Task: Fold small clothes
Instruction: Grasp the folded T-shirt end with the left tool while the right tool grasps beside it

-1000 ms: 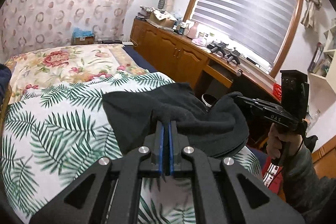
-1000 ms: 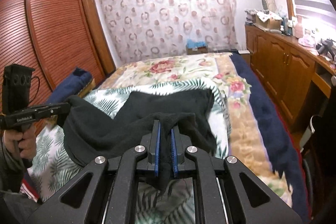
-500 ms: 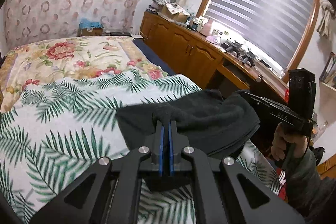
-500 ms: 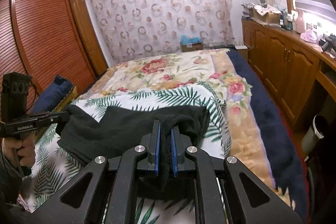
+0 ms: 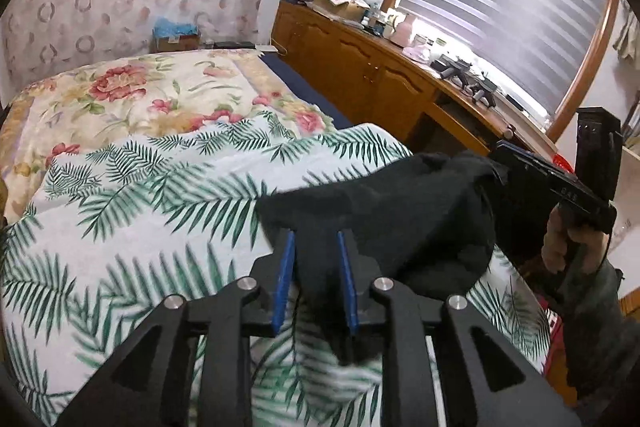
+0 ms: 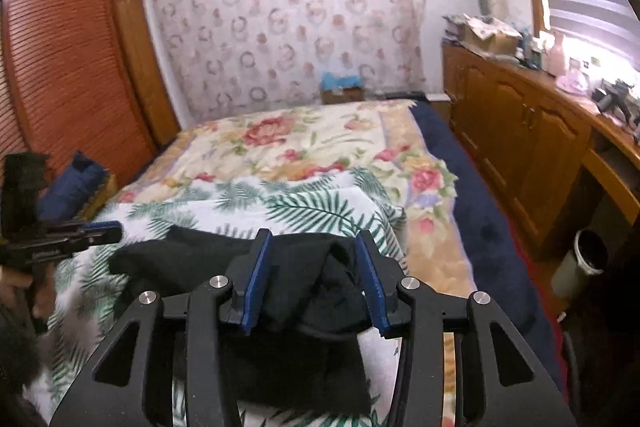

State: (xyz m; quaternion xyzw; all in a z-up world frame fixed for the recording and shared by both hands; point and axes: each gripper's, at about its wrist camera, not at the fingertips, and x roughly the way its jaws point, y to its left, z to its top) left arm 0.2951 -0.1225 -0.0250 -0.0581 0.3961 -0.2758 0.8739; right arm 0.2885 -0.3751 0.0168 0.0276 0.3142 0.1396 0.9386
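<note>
1. One wide bed [image 6: 448, 203] takes up most of the room, with a palm-leaf blanket [image 5: 132, 211] spread over its near end.
2. On that blanket lies the black garment [image 5: 384, 215], partly folded and bunched, close to the bed's near edge in the left view.
3. The right gripper [image 6: 316, 267] has its jaws opening; a hump of black cloth sits between the blue pads [image 6: 256, 275], but they stand clear of it.
4. The left gripper [image 5: 316, 267] is opening too, less wide, and a strip of cloth hangs between its pads, seemingly loose.
5. Risks, as I judge them:
   - Soft fabric may cling to a pad as it draws away, dragging the fold open.
   - The bunched top layer could slump sideways once let go, leaving an uneven fold.
   - Lying so near the edge, the garment could slide off if nudged.
</note>
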